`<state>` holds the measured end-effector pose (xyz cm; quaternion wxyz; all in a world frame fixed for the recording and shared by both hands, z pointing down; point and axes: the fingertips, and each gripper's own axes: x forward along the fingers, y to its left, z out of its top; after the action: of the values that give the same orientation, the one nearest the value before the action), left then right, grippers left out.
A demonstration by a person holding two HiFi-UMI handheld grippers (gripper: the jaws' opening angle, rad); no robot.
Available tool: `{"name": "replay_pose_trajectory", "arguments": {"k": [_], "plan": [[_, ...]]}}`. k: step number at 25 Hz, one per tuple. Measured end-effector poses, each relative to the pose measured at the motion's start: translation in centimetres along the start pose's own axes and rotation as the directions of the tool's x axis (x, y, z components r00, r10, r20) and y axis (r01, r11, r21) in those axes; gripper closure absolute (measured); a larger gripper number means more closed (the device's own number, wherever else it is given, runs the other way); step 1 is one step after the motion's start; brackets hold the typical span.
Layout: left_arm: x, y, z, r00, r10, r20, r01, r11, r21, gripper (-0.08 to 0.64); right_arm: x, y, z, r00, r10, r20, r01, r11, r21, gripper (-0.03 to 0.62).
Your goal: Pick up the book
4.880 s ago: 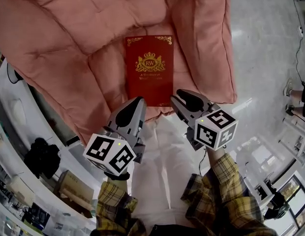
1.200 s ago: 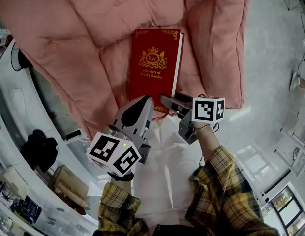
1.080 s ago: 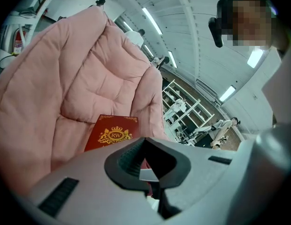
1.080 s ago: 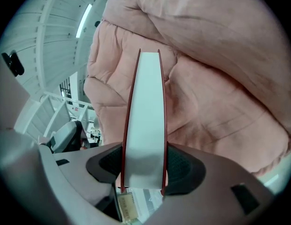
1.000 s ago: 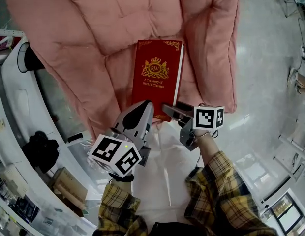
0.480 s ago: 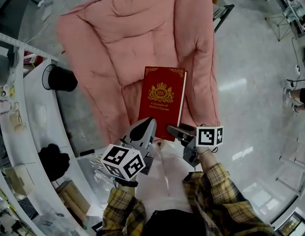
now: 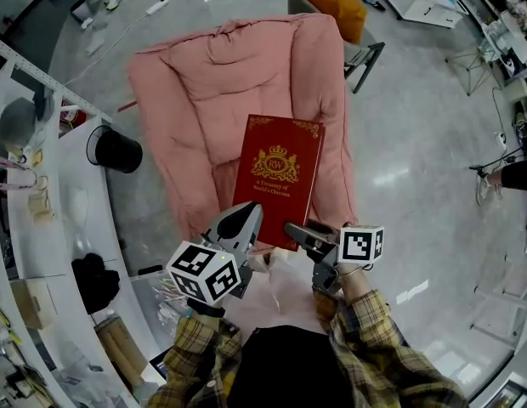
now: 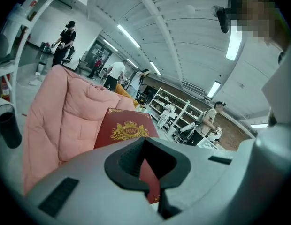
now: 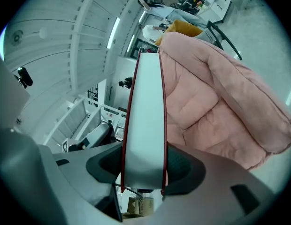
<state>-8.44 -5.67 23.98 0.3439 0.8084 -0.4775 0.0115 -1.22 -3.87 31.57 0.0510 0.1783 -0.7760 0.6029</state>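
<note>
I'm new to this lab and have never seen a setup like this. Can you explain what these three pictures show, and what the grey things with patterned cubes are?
There is no robot here. A person in plaid sleeves holds a two-jaw gripper in each hand, and the patterned cubes are part of those grippers. The head view comes from a camera on the person's head, looking steeply down. The other two views come from cameras riding on each gripper, looking along its jaws. Below, a pink quilted cushion lies on the shiny floor. The red book is held in the air above it. The right gripper clamps across the book's white page edge, and the left gripper pinches its near corner.
</note>
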Motion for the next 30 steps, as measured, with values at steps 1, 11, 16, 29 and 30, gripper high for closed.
{"name": "replay_pose_trajectory", "arguments": {"k": [1,11,16,29,30], "plan": [[-0.6,-0.5,0.4,1.0,-0.003,0.004,0.003,1.0,0.013,0.555,-0.4,1.0,0.0,1.0,0.011,0.005,-0.011,1.0,-0.01,0.333],[-3.8,-4.8,4.7,0.994,-0.054,0.095,0.051,0.998,0.035,0.555,-3.2,7.8,0.7,0.996,0.081,0.024,-0.078,0.994,-0.082,0.333],[-5.0,-6.3,5.7,0.99,-0.063,0.126,0.057,0.997,0.053,0.555,-4.6,8.9,-0.6,0.997,0.081,0.011,-0.08,0.994,-0.074,0.333],[-5.7,-7.4,4.4,0.989,-0.068,0.132,0.063,0.997,0.037,0.555,-4.5,10.1,-2.5,0.986,0.16,0.044,-0.161,0.987,0.006,0.333],[-5.5,-7.5,4.3,0.989,-0.073,0.129,0.068,0.997,0.036,0.555,-4.5,10.1,-2.5,0.986,0.16,0.043,-0.16,0.987,0.007,0.333]]}}
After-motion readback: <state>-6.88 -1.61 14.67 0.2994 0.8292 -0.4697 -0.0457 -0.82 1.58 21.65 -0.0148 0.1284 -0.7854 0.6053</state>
